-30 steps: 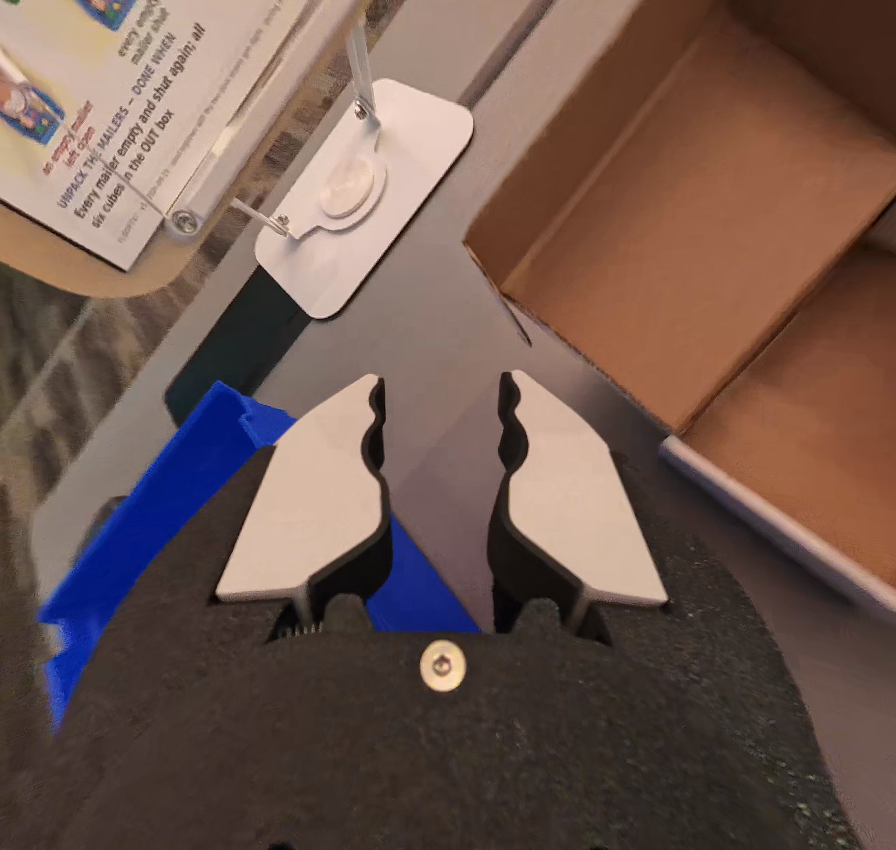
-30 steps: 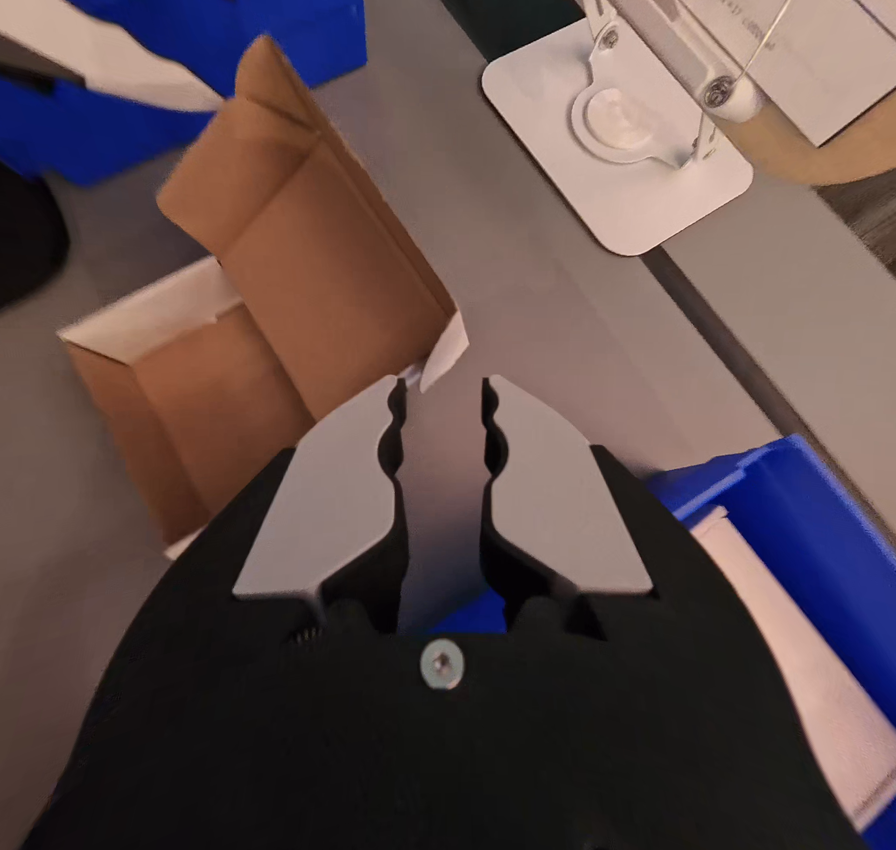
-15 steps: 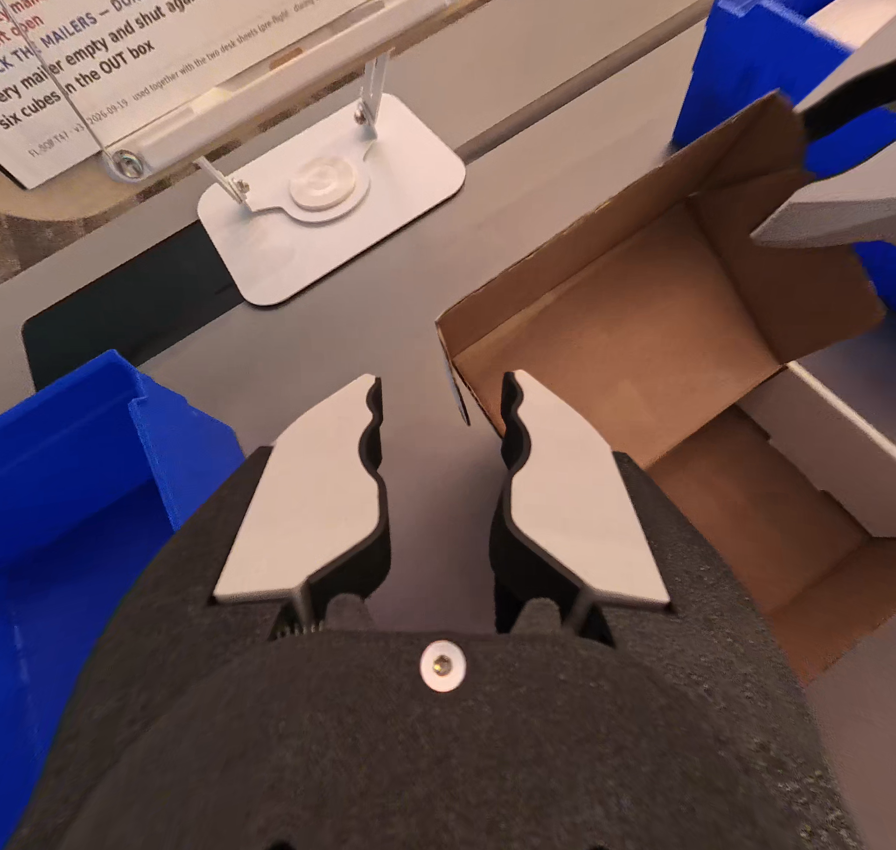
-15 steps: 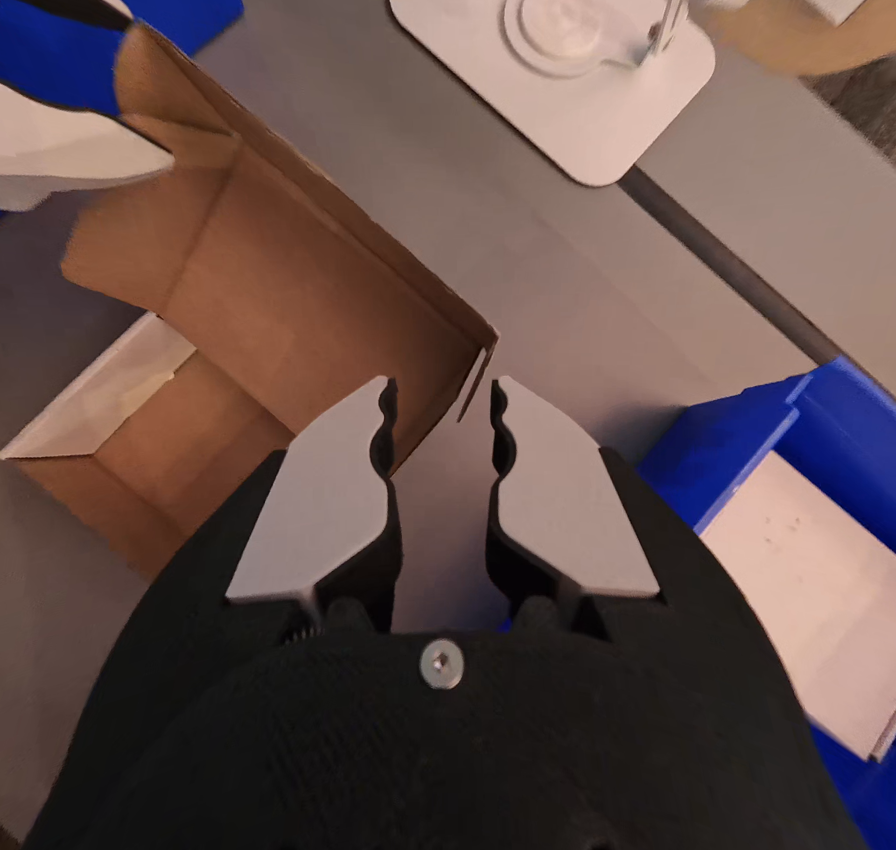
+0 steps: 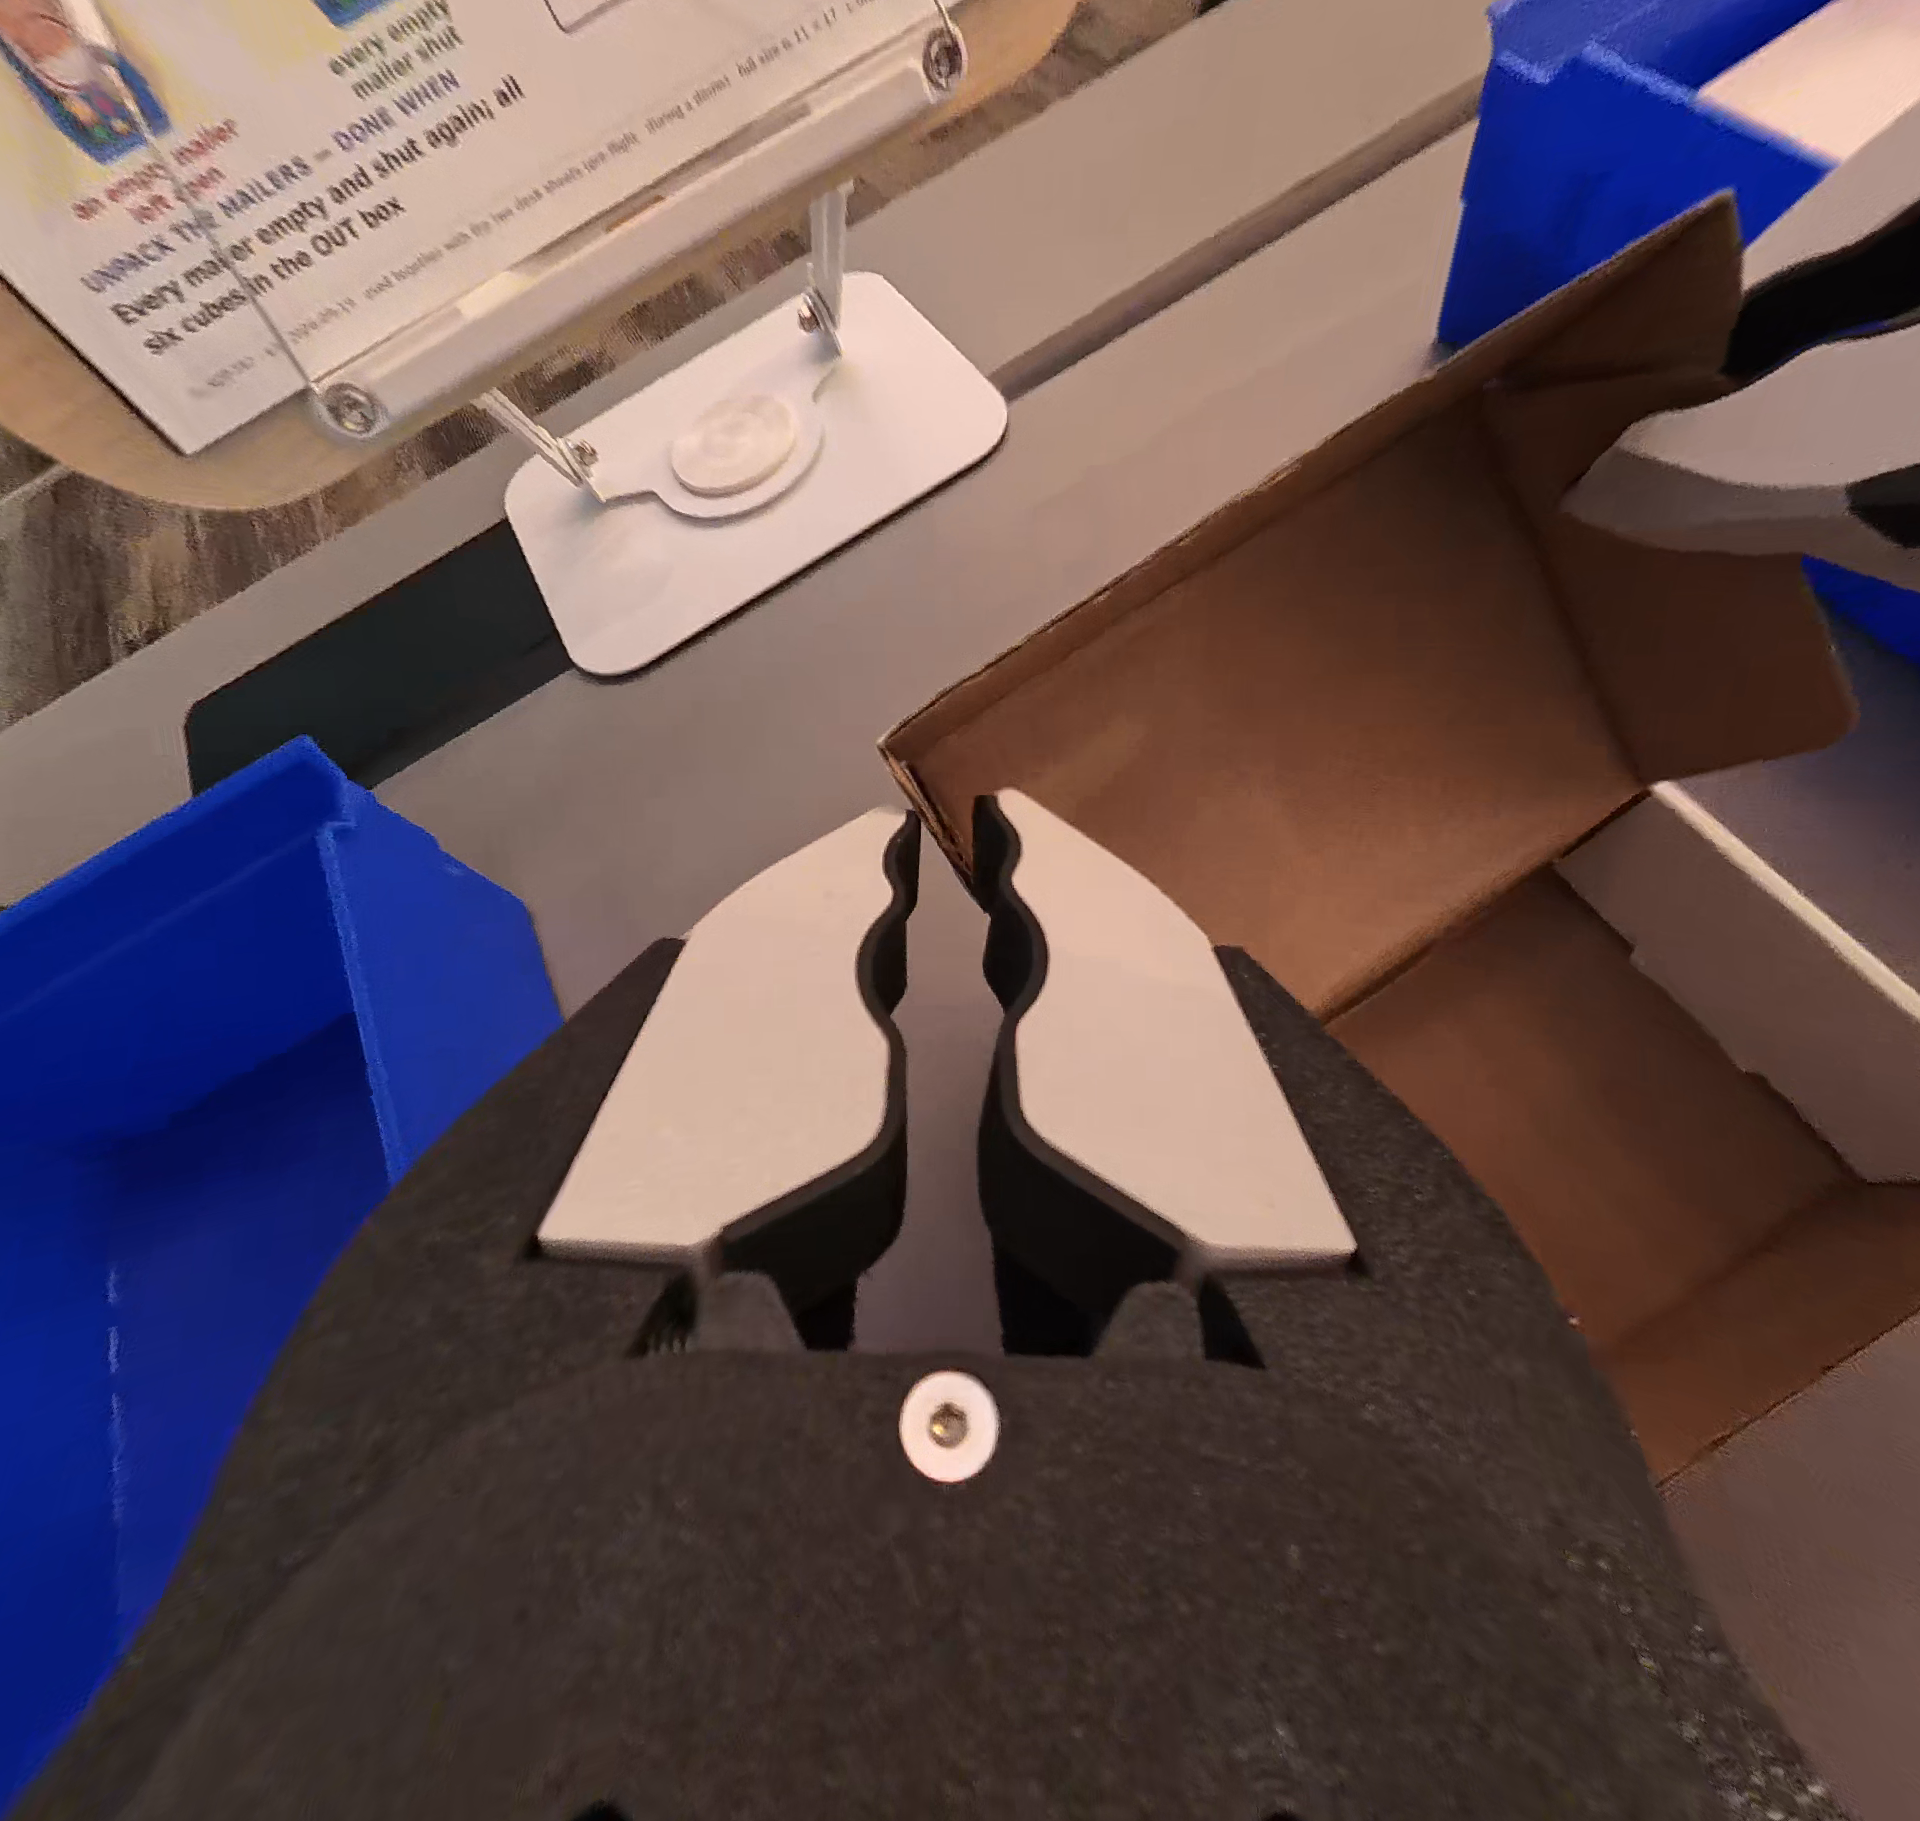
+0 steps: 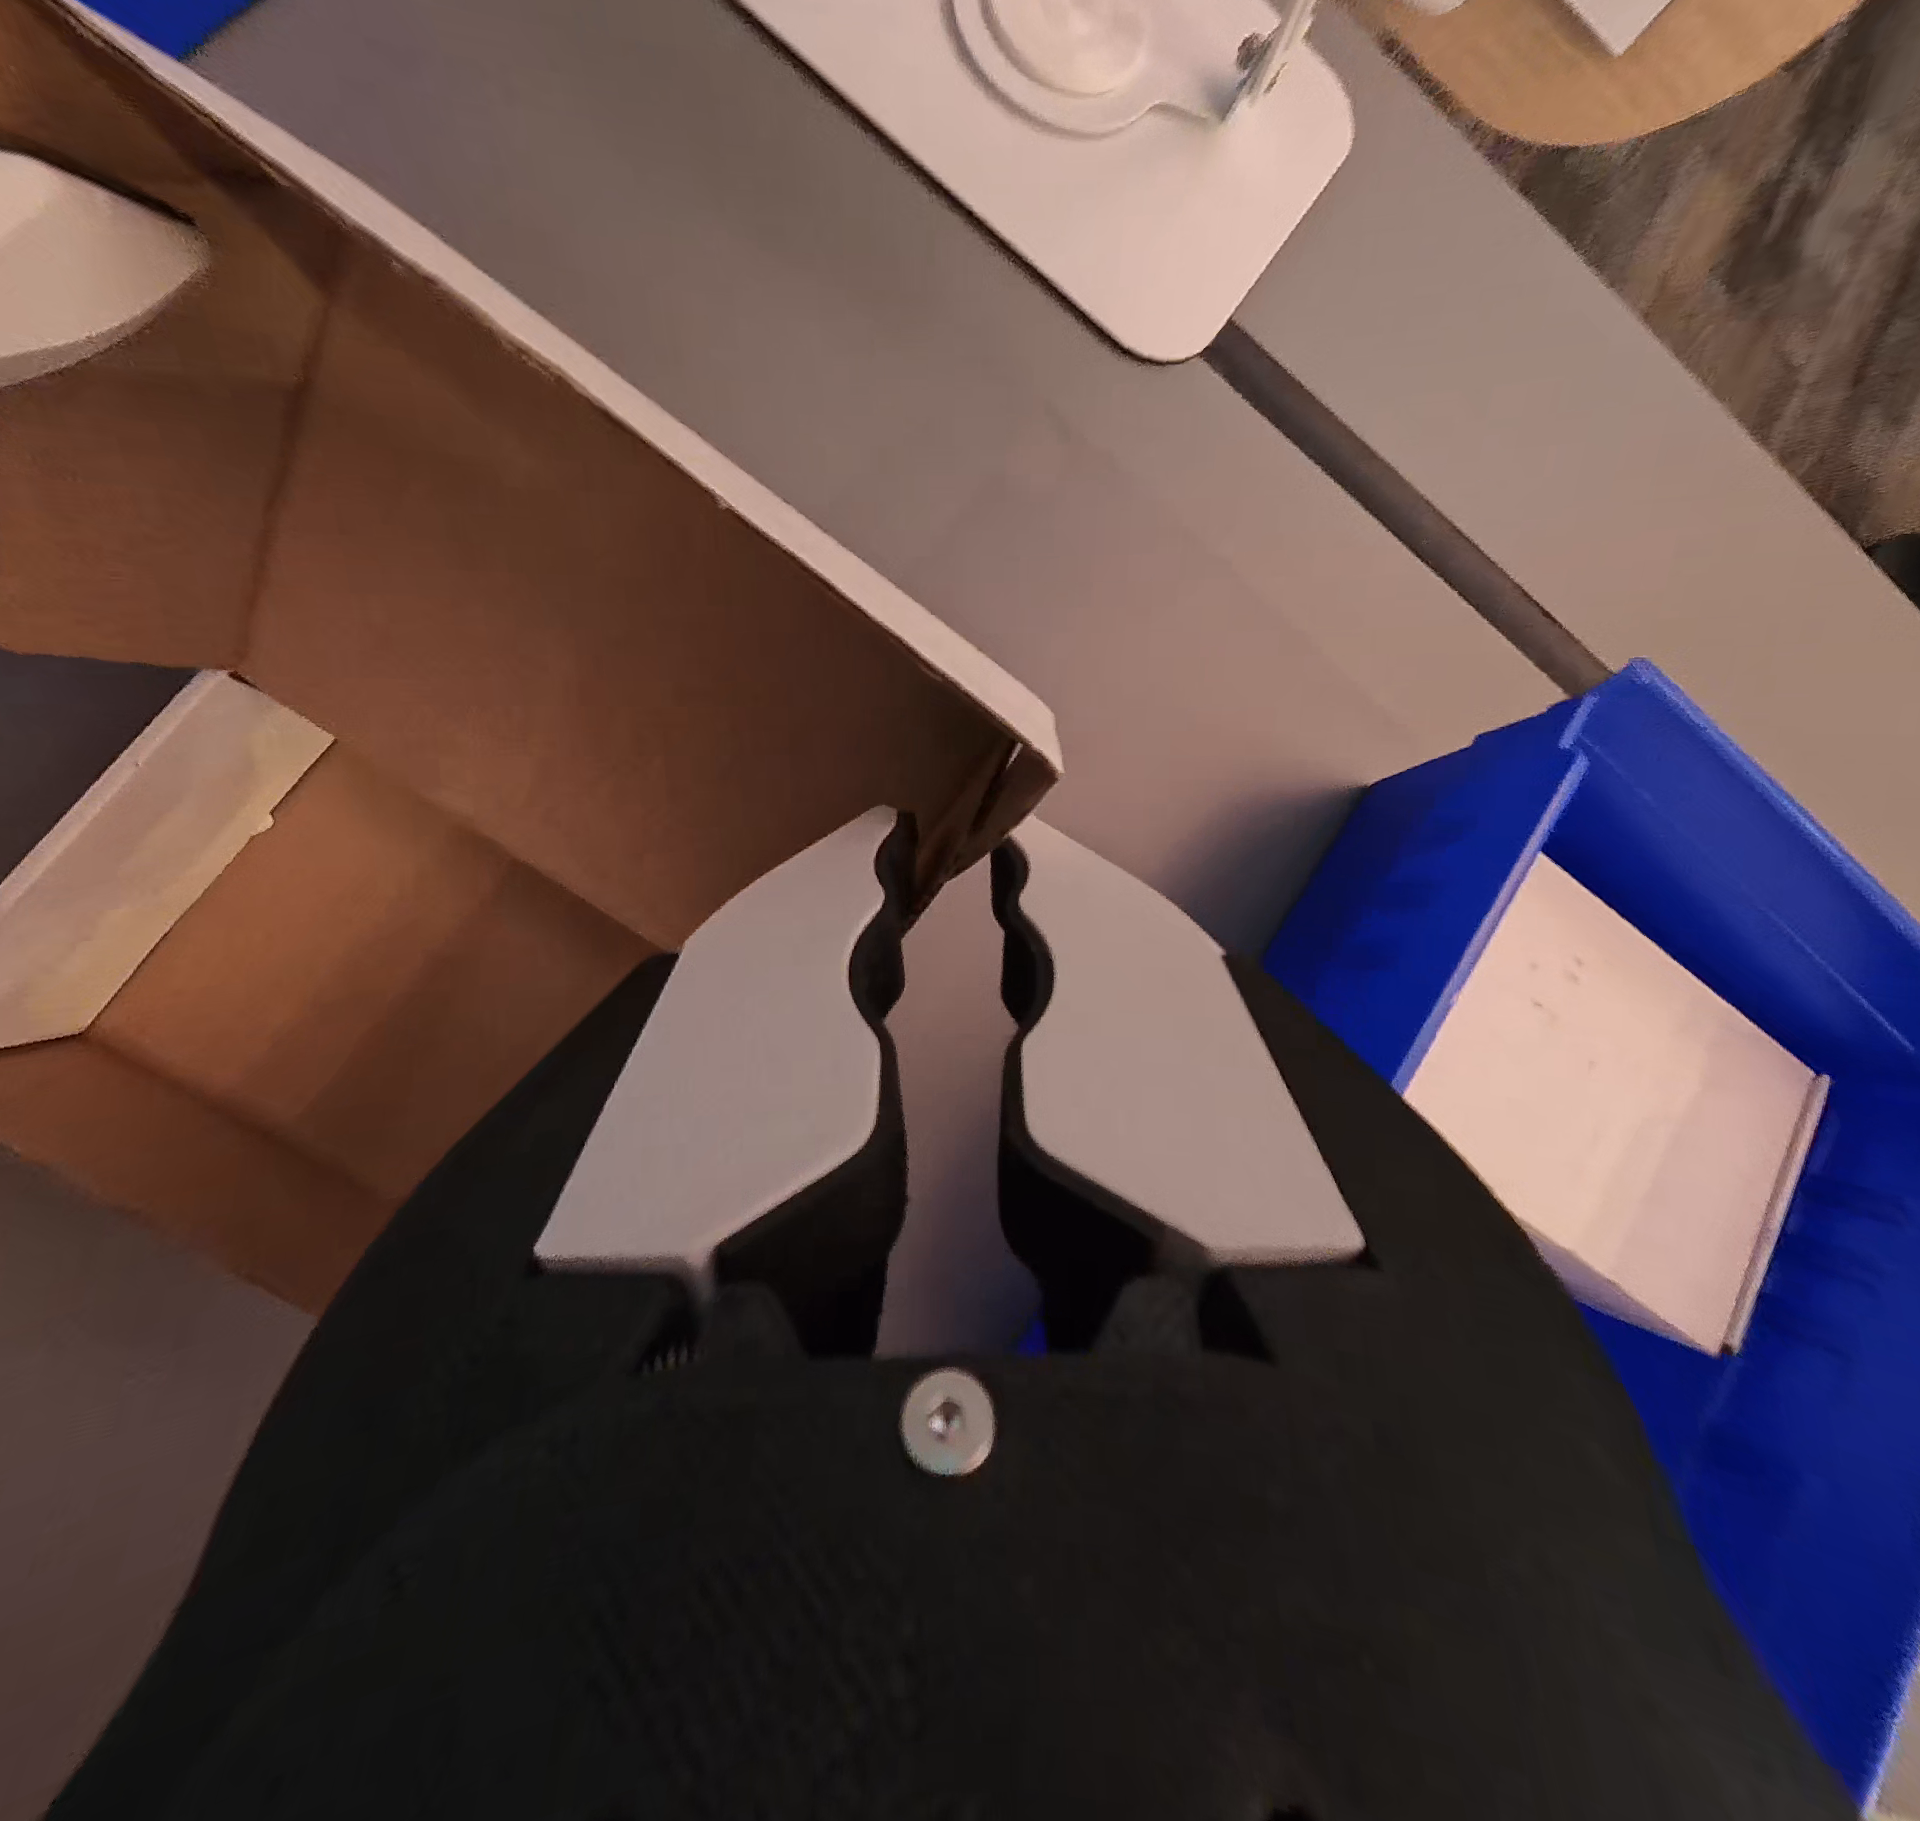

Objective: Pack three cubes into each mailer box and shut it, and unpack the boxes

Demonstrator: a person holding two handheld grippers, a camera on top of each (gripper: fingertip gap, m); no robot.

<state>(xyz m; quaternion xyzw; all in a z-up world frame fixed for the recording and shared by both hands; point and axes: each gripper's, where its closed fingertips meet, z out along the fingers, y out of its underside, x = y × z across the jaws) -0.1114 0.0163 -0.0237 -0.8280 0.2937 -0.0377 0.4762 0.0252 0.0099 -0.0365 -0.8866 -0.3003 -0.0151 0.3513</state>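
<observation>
An open mailer box (image 5: 1621,1179), brown inside and white outside, lies on the grey table with its lid (image 5: 1299,649) raised. I see no cubes in it. My left gripper (image 5: 948,821) is shut on the lid's left corner flap. My right gripper (image 6: 948,836) is shut on the folded flap at the lid's right corner (image 6: 966,805). The lid (image 6: 520,545) and box body (image 6: 312,992) fill the left of the right wrist view. Each gripper shows at the far corner in the other's view: the right one (image 5: 1766,421), the left one (image 6: 73,265).
A blue bin (image 5: 208,1044) stands left of the box. Another blue bin (image 6: 1558,888) on the right holds a flat white mailer (image 6: 1610,1127). A sign stand with a white base (image 5: 758,483) stands behind, near the table's back edge. My hands' fingertips stand some 15 cm from each other. The white base (image 5: 758,483) is about 30 cm from both grippers' fingertips. It is also in sight in the right wrist view (image 6: 1019,66).
Both grippers moved in to the lid's two corners and narrowed from open to closed on the flaps. The left wrist view swung from the floor side toward the box.
</observation>
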